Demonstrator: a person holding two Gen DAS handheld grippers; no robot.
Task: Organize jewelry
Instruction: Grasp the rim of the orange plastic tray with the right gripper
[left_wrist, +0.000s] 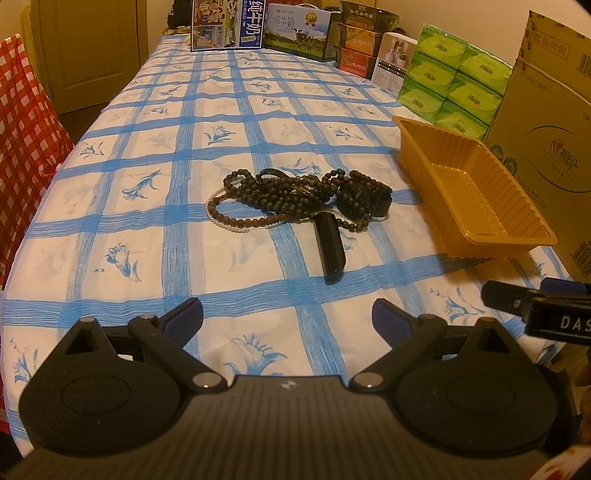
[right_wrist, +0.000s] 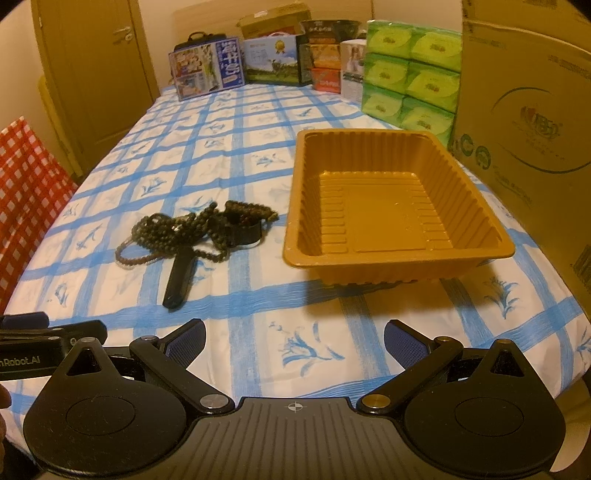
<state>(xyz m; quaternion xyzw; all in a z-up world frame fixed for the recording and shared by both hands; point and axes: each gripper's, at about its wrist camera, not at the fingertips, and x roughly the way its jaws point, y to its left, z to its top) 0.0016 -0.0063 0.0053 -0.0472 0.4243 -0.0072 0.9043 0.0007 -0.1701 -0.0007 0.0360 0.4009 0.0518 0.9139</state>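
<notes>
Tangled heap of round, matte dark bead strands (left_wrist: 295, 195) with a thin pale pearl-like loop, mid-frame on the blue-checked cloth of the table (left_wrist: 147, 229). Smooth black oblong piece (left_wrist: 329, 251) jutting from the heap toward the lower edge. Ribbed, glossy amber plastic tray (right_wrist: 399, 258) right of the beads, apart from them. Left claw (left_wrist: 287, 314) and right claw (right_wrist: 294, 338) both spread wide, gripping nothing.

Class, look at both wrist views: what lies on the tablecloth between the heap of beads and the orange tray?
Nothing: between the heap of beads and the orange tray there is only bare blue-checked tablecloth. The right wrist view shows it best.
</notes>
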